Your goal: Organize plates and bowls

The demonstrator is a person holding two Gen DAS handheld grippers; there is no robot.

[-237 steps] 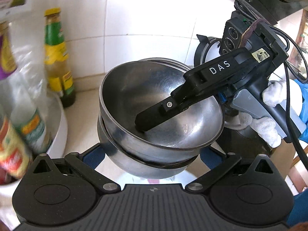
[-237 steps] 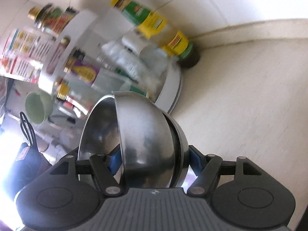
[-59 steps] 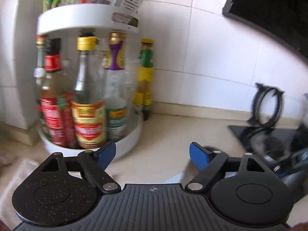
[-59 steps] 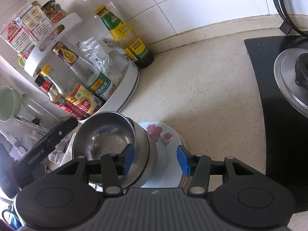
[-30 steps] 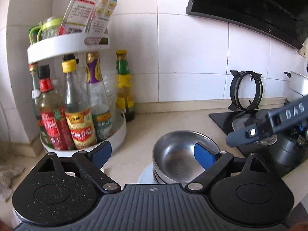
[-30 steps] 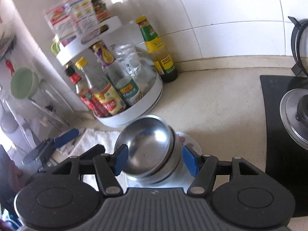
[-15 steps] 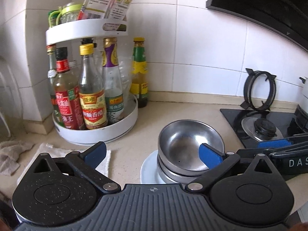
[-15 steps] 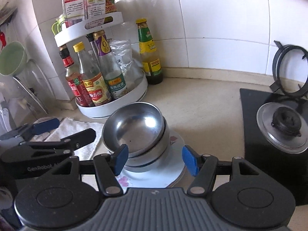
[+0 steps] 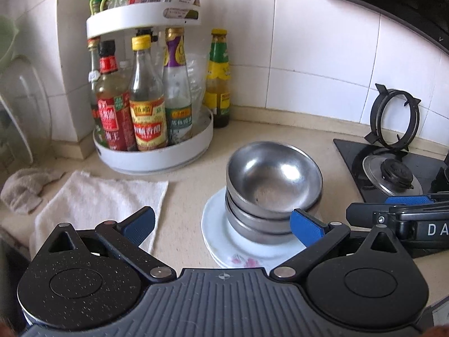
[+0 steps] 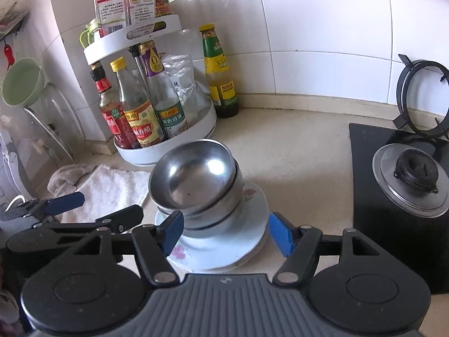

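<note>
At far left a crumpled grey rag (image 9: pixel 25 189) and a flat white towel (image 9: pixel 101 199) are seen lying on the beige tabletop (image 9: pixel 280 132), with nothing set on the towel. Behind them a two-tier white round condiment rack (image 9: pixel 153 154) loaded with sauce bottles is kept against the tiled wall, clear of the working area.

The left tongs (image 9: pixel 221 224) are held low over the near edge of the tabletop, jaws spread wide with nothing between the blue pads; over the last second they have been opening. Judged: released after a placement.

At centre, the nested stack of stainless steel bowls (image 9: pixel 273 185) is seated on the white floral-print ceramic plates (image 9: pixel 247 250), themselves stacked. The topmost bowl sits slightly tilted in the one below. Bowls are grouped above plates, presumably to consolidate the tableware into one compact pile; the arrangement appears essentially complete.

The right tongs (image 10: pixel 226 233) are positioned just in front of the stack, jaws apart and empty, pads flanking but not touching bowls or plates; they have just been opening further.

At right, the black gas hob (image 10: pixel 393 196) with its burner is left unoccupied.
</note>
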